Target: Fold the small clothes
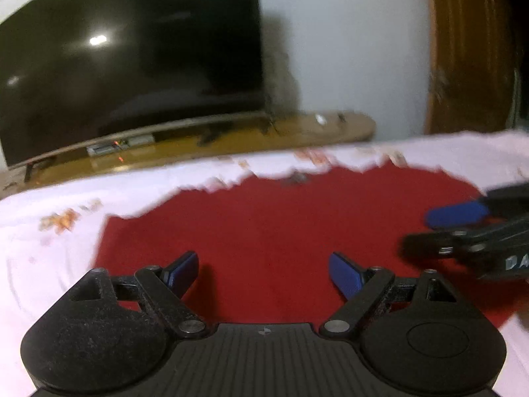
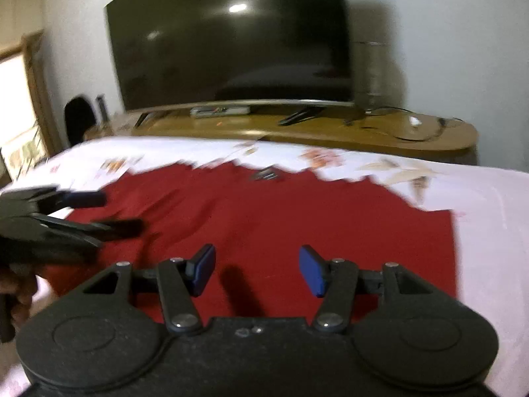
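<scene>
A red garment lies flat on a white sheet with orange prints; it also shows in the right wrist view. Its far edge looks jagged from motion blur. My left gripper is open and empty, a little above the garment's near part. My right gripper is open and empty too, above the garment's near middle. Each gripper shows in the other's view: the right one at the right edge, the left one at the left edge. Both views are blurred.
A large dark TV stands on a low wooden stand beyond the bed's far edge, with cables and a small box on it. A wooden door frame is at the far right. White sheet borders the garment.
</scene>
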### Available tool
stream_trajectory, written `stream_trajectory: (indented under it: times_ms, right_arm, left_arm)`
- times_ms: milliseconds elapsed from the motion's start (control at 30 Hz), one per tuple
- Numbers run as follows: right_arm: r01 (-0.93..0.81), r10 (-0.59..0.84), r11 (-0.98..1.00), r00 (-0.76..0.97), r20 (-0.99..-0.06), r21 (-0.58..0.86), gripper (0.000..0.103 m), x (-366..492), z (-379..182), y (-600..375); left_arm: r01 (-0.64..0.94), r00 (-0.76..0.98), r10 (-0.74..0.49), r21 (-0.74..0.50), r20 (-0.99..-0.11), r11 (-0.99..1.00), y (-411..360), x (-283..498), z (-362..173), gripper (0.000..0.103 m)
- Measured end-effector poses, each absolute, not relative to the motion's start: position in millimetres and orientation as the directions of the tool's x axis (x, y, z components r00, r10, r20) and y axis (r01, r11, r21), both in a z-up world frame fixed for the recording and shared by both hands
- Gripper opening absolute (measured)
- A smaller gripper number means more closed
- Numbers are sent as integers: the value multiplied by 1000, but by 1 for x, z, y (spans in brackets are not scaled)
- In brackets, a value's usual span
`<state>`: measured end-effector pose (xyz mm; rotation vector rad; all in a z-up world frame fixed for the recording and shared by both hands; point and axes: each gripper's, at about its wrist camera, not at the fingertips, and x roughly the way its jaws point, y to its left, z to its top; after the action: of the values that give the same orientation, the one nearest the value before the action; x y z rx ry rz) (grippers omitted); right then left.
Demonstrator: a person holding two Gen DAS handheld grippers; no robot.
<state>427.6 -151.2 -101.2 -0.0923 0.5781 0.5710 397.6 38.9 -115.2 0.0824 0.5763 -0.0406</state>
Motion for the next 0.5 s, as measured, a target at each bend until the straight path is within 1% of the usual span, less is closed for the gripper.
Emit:
stream_trajectory:
  times_ms: [67, 133, 167, 200, 267, 300, 367, 433, 500]
  right_arm:
    - [-565, 495, 824, 671, -552, 53, 57, 423, -106, -136]
    - [-587, 480, 810, 655, -583, 8, 60, 421, -114, -131]
    - [-600, 479, 800, 655, -584, -17, 60, 417, -115, -133]
    - [-610, 475, 791, 660, -582, -47, 60, 412, -115, -136]
    - [-615, 451, 782, 671, -589, -102, 60, 401, -115, -147]
    - [-613, 439, 781, 675, -593, -120, 60, 396, -115, -154]
    - [-597, 407, 790, 680, -610, -138, 60, 388, -119, -172]
    - [-563, 385, 816, 698, -604, -131, 63, 380, -120, -196]
    - [-522, 353, 844, 714, -604, -123, 64, 377, -118, -219]
  left_arm:
    - [47, 827, 10, 86, -562, 995, 37, 395, -123, 85]
    - [47, 826, 13, 92, -564, 995, 40, 386, -123, 86]
    - [41, 823, 35, 121, -567, 992, 42, 381, -123, 87]
    - [34, 818, 50, 134, -574, 990, 46, 376, -124, 93]
    - [3, 804, 46, 81, -593, 997, 64, 364, -124, 96]
    - [-24, 794, 40, 34, -607, 999, 76, 358, -125, 96]
    - [-63, 785, 35, -23, -619, 998, 97, 351, -128, 96]
    - [-86, 780, 60, -12, -623, 996, 112, 342, -132, 96]
    - [-75, 782, 58, -2, -621, 997, 120, 334, -135, 96]
